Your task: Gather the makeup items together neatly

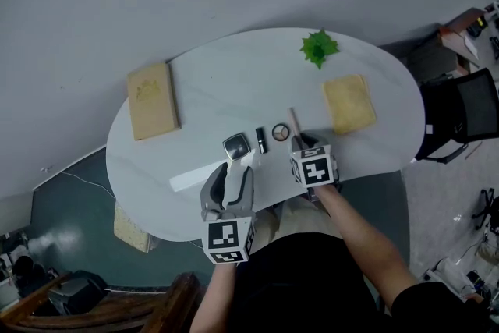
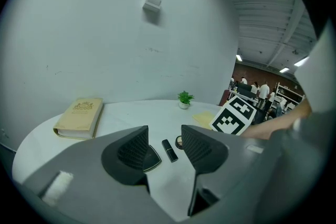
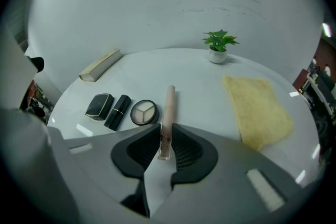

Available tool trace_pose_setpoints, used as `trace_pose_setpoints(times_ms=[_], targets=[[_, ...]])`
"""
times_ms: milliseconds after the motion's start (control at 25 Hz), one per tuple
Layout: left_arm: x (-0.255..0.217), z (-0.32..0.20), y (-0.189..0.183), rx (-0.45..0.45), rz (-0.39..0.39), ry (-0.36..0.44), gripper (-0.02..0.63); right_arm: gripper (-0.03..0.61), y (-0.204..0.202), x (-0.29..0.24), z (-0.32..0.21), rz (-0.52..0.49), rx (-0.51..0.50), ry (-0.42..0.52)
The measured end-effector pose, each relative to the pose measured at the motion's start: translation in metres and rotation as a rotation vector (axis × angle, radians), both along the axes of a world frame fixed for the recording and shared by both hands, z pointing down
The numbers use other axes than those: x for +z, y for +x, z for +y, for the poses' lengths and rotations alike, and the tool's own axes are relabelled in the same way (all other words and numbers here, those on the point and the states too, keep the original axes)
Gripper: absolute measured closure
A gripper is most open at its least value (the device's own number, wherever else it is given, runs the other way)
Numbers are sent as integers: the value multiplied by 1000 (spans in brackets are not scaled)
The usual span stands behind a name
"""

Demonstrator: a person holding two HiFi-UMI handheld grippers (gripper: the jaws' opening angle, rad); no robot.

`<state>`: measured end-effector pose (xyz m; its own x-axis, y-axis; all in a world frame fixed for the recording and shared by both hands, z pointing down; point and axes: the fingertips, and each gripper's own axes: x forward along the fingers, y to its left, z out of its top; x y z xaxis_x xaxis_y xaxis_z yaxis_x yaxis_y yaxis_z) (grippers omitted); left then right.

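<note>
Pale-pink tube (image 3: 168,105), tiny print unreadable, clamped in jaws of right gripper (image 3: 166,139) toward near edge of surface (image 3: 184,68); left gripper (image 2: 164,134) jaws partly apart, empty.

You are wearing a black short-sleeved top (image 1: 312,277) and light beige trousers (image 1: 300,221). Your left gripper (image 1: 238,169) and right gripper (image 1: 302,143) are both showing smooth grey shells, and each is carrying a white cube (image 1: 228,240) printed with black square markers. In the gripper views, the jaws are showing black pads (image 2: 131,148) with fine ribbing.
</note>
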<state>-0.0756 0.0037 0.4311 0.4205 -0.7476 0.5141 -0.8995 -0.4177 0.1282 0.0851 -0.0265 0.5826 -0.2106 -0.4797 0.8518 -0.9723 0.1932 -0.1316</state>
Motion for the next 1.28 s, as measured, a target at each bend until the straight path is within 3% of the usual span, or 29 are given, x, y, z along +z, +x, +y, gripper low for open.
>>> trace_pose_setpoints(times_ms=[280,880,1280], targets=[[1,5,-4,-24,-2,-1,417,502,-12,4,4,31,-71,-10],[-1,5,-7,-28,5,5,417,499,-20,9,5,43,-102,-18],[-2,3,-9,-25,5,7,417,454,-22,9,5,43,-109,-23]])
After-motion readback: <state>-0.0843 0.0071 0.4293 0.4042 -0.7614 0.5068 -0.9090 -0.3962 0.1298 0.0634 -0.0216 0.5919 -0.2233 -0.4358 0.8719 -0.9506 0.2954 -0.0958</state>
